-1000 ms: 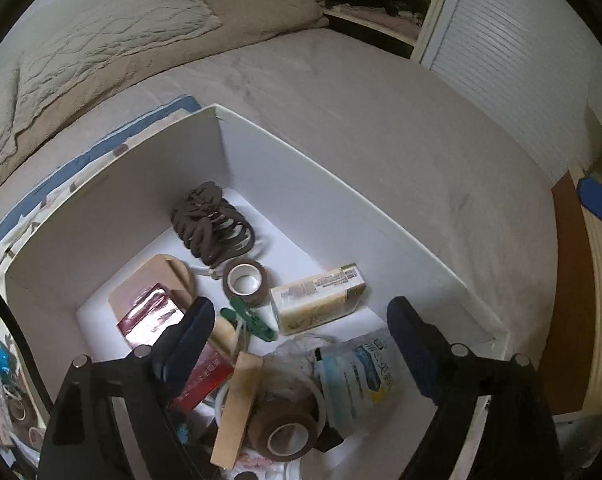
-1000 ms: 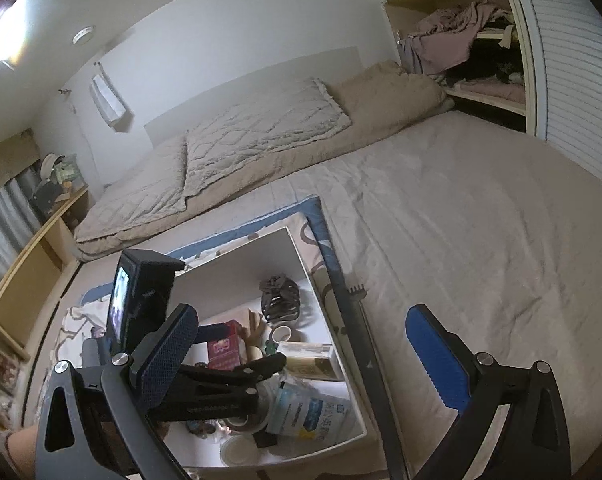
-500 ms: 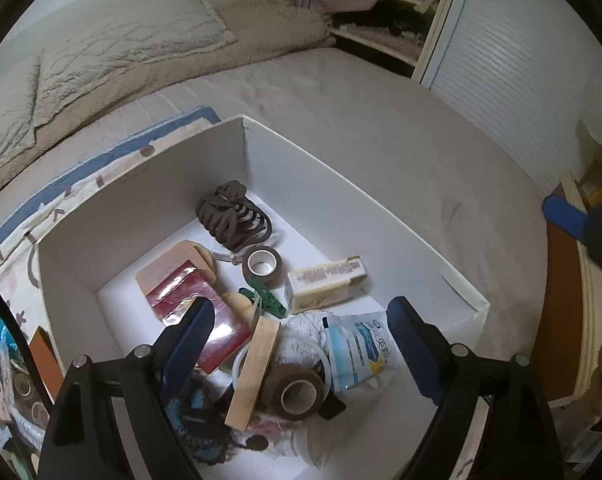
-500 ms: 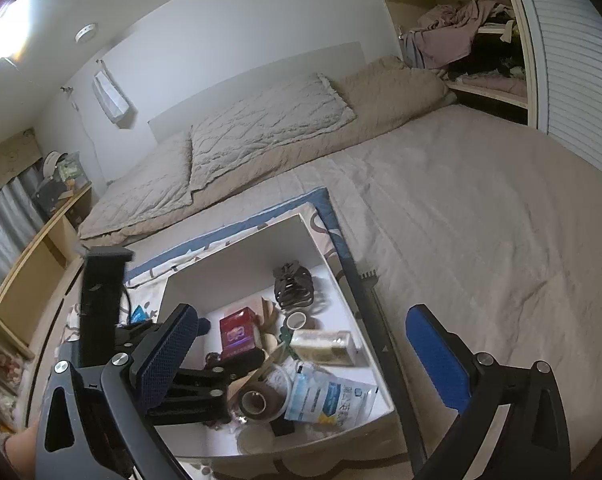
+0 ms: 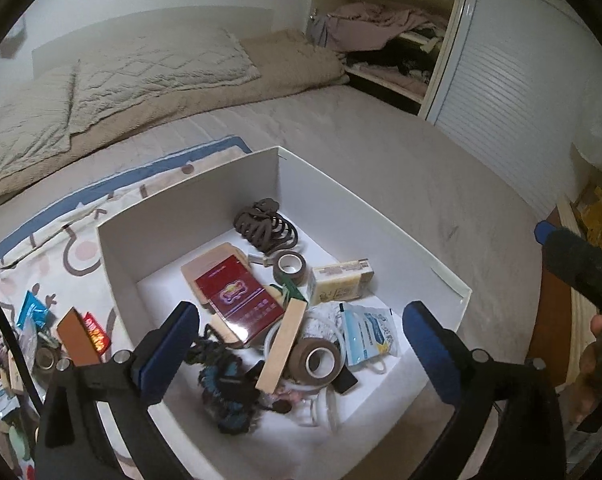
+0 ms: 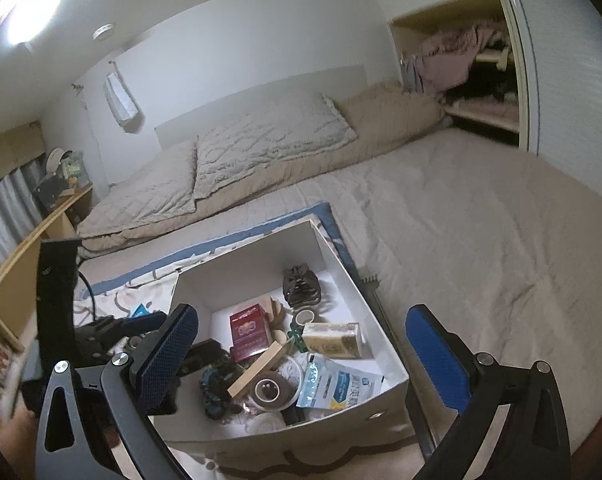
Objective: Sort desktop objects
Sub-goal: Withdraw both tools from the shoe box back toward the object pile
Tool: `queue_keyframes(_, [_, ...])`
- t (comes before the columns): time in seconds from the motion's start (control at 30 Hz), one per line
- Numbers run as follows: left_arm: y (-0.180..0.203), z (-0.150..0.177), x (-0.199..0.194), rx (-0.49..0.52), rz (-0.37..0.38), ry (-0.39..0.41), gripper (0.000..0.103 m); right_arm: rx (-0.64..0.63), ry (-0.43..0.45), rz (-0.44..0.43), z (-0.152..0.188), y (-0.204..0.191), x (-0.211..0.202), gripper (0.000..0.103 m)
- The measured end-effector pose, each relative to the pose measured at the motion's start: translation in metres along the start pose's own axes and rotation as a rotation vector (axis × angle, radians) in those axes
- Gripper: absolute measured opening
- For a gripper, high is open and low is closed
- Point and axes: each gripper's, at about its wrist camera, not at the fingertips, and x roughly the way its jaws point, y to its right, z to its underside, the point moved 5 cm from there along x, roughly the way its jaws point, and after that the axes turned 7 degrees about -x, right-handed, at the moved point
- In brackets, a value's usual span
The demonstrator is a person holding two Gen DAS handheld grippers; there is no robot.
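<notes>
Sorting looks to stand between picks: both grippers hang above the white box (image 5: 189, 216) on the bed, and neither carries anything. The left gripper (image 5: 301, 344) has its jaws spread wide and bare over the box's near half; the right gripper (image 6: 301, 350) is likewise released, off to the box's right side. Inside lie a red pack (image 5: 239, 300), a wooden block (image 5: 281, 348) leaning across a brown tape roll (image 5: 315, 362), a smaller tape roll (image 5: 290, 266), a cream carton (image 5: 339, 282), a blue-and-white pouch (image 5: 367, 334) and a dark coiled cord (image 5: 267, 226). More loose items sit outside on the patterned mat (image 5: 73, 256) (left of the box). Likely next is fetching one of those, which calls for the left gripper to swing left and descend, jaws open.
</notes>
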Motion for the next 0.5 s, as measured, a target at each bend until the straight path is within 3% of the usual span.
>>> queue_keyframes(0.23, [-0.012, 0.006, -0.027, -0.004, -0.036, 0.056, 0.102, -0.082, 0.028, 0.062, 0.011, -0.021, -0.010, 0.103])
queue_keyframes(0.5, [-0.014, 0.020, -0.061, 0.041, -0.058, 0.109, 0.103, -0.076, 0.023, 0.053, 0.025, -0.038, -0.019, 0.103])
